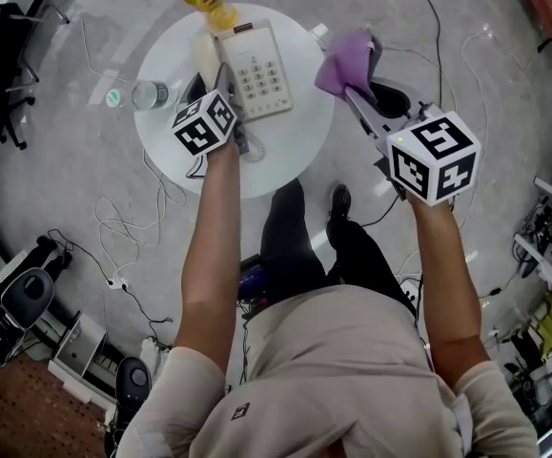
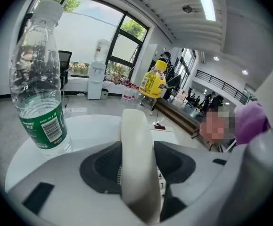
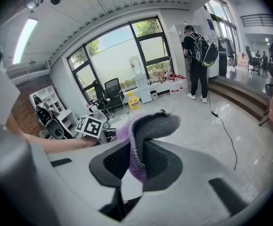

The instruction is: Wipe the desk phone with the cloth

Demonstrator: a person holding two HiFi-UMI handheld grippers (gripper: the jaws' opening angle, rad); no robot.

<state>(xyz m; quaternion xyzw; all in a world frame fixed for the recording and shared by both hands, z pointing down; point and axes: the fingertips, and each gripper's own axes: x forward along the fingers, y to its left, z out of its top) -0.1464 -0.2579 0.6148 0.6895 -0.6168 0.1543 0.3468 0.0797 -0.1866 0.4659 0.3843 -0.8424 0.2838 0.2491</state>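
Here, the handset (image 2: pixel 136 145) of the desk phone (image 1: pixel 261 70) is seen clamped between the fingers (image 2: pixel 98 168) of the left gripper (image 2: pixel 137 171), and the gap between the pads is filled by it. Whether the handset is lifted off its cradle cannot be told. The phone body with its keypad is found just beyond and to the right of those fingers, on the round white table (image 1: pixel 285 170). A water bottle (image 2: pixel 37 88) is noted upright to the left of the fingers, and a yellow bottle (image 2: pixel 153 81) farther ahead, past the phone.

The purple cloth (image 3: pixel 148 131) is pinched between the fingers (image 3: pixel 112 164) of the right gripper (image 3: pixel 136 161), its free end folded over above the fingertips. It is held by the table's right edge, apart from the phone.
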